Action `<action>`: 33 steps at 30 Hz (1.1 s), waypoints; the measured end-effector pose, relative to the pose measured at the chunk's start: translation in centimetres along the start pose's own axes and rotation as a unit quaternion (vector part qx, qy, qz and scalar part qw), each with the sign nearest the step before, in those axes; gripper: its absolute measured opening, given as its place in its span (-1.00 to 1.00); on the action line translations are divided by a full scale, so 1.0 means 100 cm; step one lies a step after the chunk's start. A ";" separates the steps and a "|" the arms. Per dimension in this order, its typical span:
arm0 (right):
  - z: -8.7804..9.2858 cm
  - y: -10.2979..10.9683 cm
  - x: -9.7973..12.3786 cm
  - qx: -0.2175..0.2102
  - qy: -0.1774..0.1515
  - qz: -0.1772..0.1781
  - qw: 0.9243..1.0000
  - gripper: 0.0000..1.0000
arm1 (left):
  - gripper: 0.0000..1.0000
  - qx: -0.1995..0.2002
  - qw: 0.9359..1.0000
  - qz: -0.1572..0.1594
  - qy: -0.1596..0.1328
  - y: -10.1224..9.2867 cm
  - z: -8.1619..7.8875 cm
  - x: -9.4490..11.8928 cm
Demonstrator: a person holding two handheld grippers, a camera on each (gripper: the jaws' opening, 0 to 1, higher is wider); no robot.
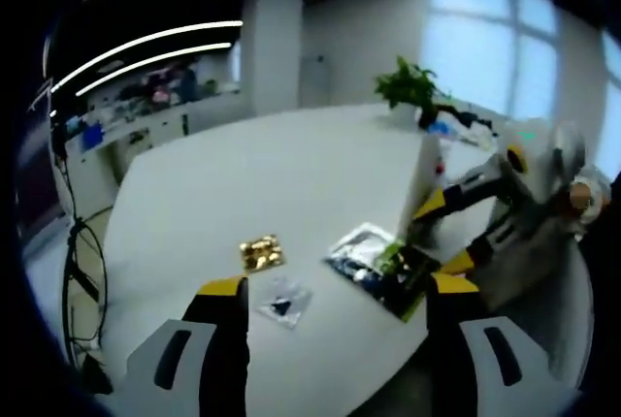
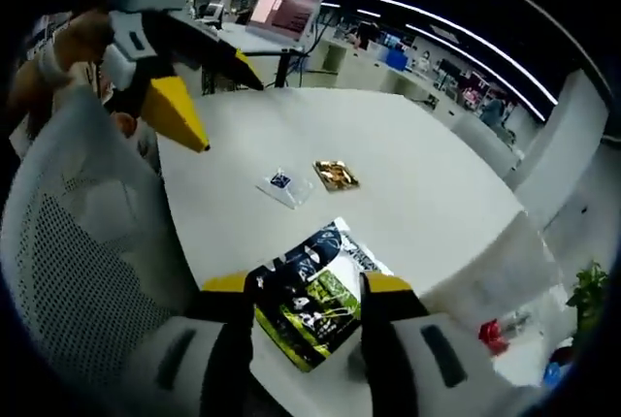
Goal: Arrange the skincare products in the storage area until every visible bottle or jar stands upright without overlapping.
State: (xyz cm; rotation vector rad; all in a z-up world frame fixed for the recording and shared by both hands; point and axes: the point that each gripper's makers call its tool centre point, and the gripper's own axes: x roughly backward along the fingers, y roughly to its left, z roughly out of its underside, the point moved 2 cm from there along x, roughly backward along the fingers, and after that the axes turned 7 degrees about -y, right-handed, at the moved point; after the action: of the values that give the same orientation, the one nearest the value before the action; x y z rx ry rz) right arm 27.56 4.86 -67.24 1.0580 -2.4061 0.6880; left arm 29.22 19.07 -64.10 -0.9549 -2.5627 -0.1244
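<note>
Three flat items lie on the white table. One is a dark packet with green print, one a small gold packet, and one a small clear sachet. My left gripper is open above the near table edge, with the clear sachet just ahead between its jaws. In the right gripper view the left gripper hangs at the upper left, held by a hand. My right gripper is open, with the dark packet lying between its jaws; I cannot tell if it touches them. It enters the left gripper view from the right as the right gripper.
A white mesh chair stands against the table's edge. A potted plant and a low white partition stand at the table's far side. A lit screen stands beyond the table.
</note>
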 end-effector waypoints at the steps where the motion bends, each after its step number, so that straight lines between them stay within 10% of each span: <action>1: -0.002 0.000 0.003 -0.002 -0.004 0.001 1.000 -0.03 | 0.44 -0.001 1.000 0.002 0.001 -0.001 0.000 0.000; 9: -0.018 -0.015 0.037 -0.050 -0.055 0.039 0.996 0.25 | 0.57 -0.008 1.000 0.008 -0.010 -0.009 -0.009 0.005; 33: 0.020 -0.063 0.079 -0.123 -0.050 0.144 0.981 0.99 | 0.89 -0.012 1.000 0.006 -0.014 -0.004 -0.003 0.022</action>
State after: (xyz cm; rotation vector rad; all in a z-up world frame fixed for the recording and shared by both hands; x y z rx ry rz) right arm 27.11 -4.40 -62.74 0.6658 -2.6779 0.4190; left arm 27.58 20.04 -62.99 -0.9871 -2.5868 -0.1385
